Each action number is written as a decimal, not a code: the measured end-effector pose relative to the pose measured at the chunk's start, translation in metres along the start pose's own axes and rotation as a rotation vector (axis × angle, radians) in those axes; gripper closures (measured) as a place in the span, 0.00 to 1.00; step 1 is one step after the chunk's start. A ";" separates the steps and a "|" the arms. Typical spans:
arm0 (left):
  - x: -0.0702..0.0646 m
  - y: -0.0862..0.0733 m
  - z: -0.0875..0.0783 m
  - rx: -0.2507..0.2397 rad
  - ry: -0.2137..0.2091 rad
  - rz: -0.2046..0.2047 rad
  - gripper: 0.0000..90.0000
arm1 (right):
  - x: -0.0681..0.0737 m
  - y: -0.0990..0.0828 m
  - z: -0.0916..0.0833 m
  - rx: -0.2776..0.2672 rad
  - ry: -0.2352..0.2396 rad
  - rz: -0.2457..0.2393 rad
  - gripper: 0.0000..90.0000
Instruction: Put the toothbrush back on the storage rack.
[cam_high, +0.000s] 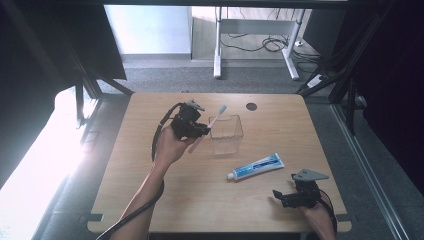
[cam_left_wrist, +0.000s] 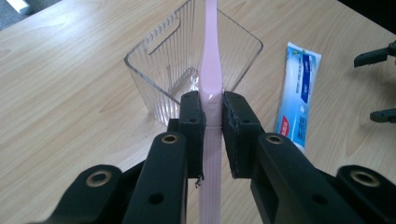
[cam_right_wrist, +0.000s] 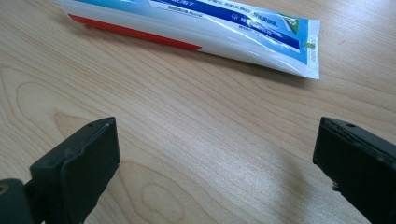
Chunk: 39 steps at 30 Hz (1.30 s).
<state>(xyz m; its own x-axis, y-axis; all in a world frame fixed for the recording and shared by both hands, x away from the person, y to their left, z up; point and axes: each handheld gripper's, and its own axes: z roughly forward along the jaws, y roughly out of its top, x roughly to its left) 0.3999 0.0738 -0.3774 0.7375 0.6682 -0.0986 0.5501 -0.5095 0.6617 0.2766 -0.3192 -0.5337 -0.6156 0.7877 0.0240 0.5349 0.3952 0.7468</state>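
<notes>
Two grippers. The left gripper (cam_left_wrist: 212, 121) pinches a pink toothbrush (cam_left_wrist: 210, 70) at mid-handle, its long axis running toward 1 o'clock, head over the clear container (cam_high: 226, 134) just beside it at 3 o'clock. The right gripper (cam_high: 286, 196), jaws spread, rests apart, toothpaste tube (cam_high: 256, 167) at its 11 o'clock.

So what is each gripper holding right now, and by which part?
The left gripper clamps the pink toothbrush on its handle, with its jaws closed on both sides. The right gripper holds nothing; its jaws stand open short of the toothpaste tube.
</notes>
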 end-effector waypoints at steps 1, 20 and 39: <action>0.000 0.002 0.001 0.006 0.004 0.005 0.88 | 0.000 0.000 0.000 0.000 0.001 0.001 0.01; -0.007 0.035 0.017 -0.051 0.012 0.025 0.88 | -0.001 0.000 0.001 -0.004 0.027 0.012 0.00; -0.008 0.059 0.044 -0.102 0.027 0.028 0.88 | -0.001 0.000 0.001 -0.003 0.027 0.007 0.00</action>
<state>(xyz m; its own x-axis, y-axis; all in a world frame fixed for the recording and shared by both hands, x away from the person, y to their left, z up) 0.4432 0.0144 -0.3705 0.7405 0.6695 -0.0592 0.4855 -0.4718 0.7360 0.2777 -0.3193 -0.5344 -0.6272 0.7774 0.0473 0.5376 0.3882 0.7485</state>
